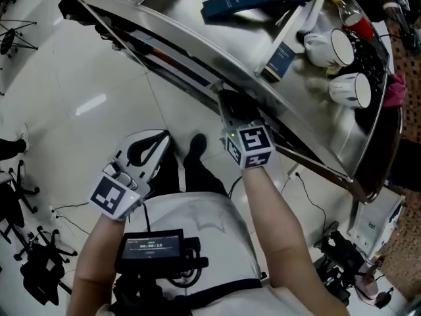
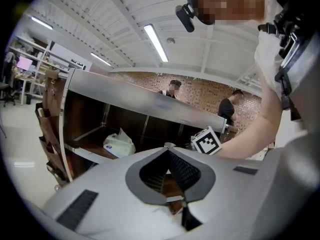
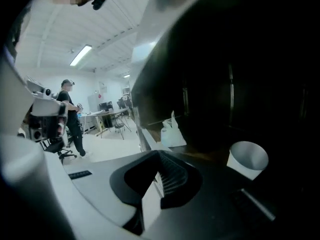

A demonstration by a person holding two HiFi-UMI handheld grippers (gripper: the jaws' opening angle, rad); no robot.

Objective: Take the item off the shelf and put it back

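1. Right now I take the item to be the white cup (image 3: 248, 160) on the dark lower shelf (image 3: 205, 153). It sits at about 3 o'clock of my right gripper (image 3: 159, 155), near it but not touching.
2. Handling, as a guess: it looks like thin paper or plastic, so it should be light, easy to crush and apt to skid away from a nudge.
3. I would take it at the rim, one finger inside the mouth and one outside, and squeeze gently instead of clamping across the whole wall.
4. Looks: plain white and tapered, with its open mouth turned partly toward the camera and an empty inside. It appears tilted, and I cannot tell whether it stands or lies on its side.
5. A white plastic bag (image 3: 172, 133) sits farther along the same shelf at 12 o'clock of the right gripper. It is soft and crumpled, and is the other possible candidate.
6. The right fingers are pressed together on nothing, so they must spread before any grasp. In the head view this gripper reaches under the edge of the steel top (image 1: 184, 25).
7. The left gripper (image 2: 167, 148) hangs low at 8 o'clock in the head view, its fingers also pressed together and empty.
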